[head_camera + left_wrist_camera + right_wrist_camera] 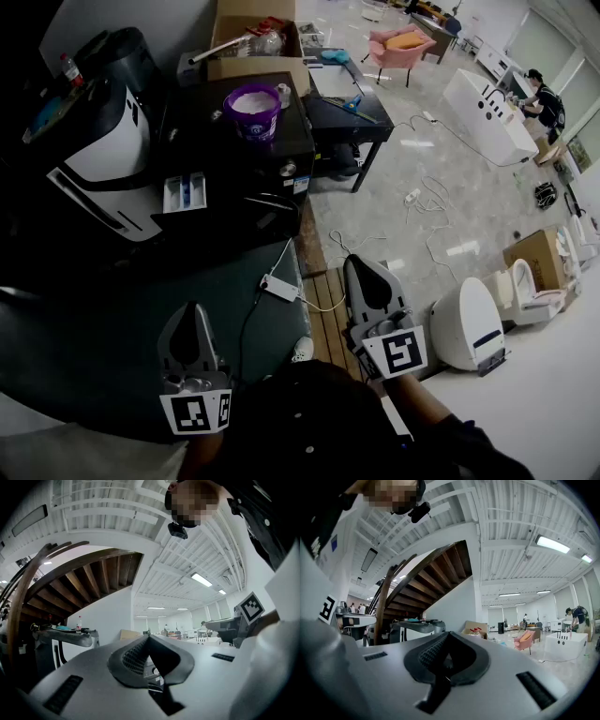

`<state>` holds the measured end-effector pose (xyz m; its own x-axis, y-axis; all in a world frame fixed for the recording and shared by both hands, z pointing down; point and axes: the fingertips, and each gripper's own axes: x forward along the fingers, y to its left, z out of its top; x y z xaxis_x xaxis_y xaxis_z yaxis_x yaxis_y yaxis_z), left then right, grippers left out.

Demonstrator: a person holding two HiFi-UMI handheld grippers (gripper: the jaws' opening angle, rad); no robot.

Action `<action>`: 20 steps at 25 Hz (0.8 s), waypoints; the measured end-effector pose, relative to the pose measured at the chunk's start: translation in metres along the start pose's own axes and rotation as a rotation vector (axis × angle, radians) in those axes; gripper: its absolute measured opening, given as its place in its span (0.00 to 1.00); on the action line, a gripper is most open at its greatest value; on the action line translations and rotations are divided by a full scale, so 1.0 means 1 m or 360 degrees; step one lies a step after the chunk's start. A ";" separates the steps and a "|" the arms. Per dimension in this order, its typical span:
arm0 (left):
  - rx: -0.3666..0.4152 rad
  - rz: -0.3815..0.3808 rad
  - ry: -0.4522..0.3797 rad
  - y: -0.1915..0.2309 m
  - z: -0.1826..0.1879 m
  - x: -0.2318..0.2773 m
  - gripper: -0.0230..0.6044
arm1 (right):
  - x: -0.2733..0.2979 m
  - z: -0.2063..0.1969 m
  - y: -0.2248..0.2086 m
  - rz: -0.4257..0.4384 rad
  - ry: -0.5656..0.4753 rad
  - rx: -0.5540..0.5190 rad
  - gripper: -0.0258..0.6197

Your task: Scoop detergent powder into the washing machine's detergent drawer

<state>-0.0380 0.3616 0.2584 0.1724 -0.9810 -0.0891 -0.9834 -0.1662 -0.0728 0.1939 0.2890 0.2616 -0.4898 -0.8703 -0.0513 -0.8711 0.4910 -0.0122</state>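
Approach is the step in hand: your left tongs (194, 317) and right tongs (364, 272) are shut and empty, well short of the purple detergent tub (251, 111) and pulled-out drawer (184, 193). Next, reach toward the tub and open 1.

Perhaps polished concrete floor (403, 187), pink armchair (401, 45), wooden staircase (436, 573)

Dim, vignetted head view (fisheye edges)
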 end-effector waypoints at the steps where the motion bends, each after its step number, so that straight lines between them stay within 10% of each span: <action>1: 0.0000 0.0001 -0.0002 -0.001 0.000 0.000 0.06 | -0.001 -0.002 -0.001 0.0007 -0.0002 0.0007 0.08; 13: -0.0010 0.0005 0.0029 -0.004 -0.006 0.001 0.06 | -0.007 -0.016 -0.008 0.0048 0.0015 0.0117 0.09; 15: -0.0008 0.0009 0.0040 -0.004 -0.008 0.003 0.06 | -0.004 -0.017 -0.011 0.0064 0.0010 0.0141 0.41; 20: -0.0003 0.0027 0.0044 -0.004 -0.011 0.018 0.06 | 0.005 -0.020 -0.029 0.0035 0.0037 0.0135 0.39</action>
<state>-0.0312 0.3436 0.2680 0.1540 -0.9861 -0.0625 -0.9863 -0.1496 -0.0699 0.2161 0.2691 0.2821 -0.5101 -0.8596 -0.0292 -0.8546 0.5104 -0.0956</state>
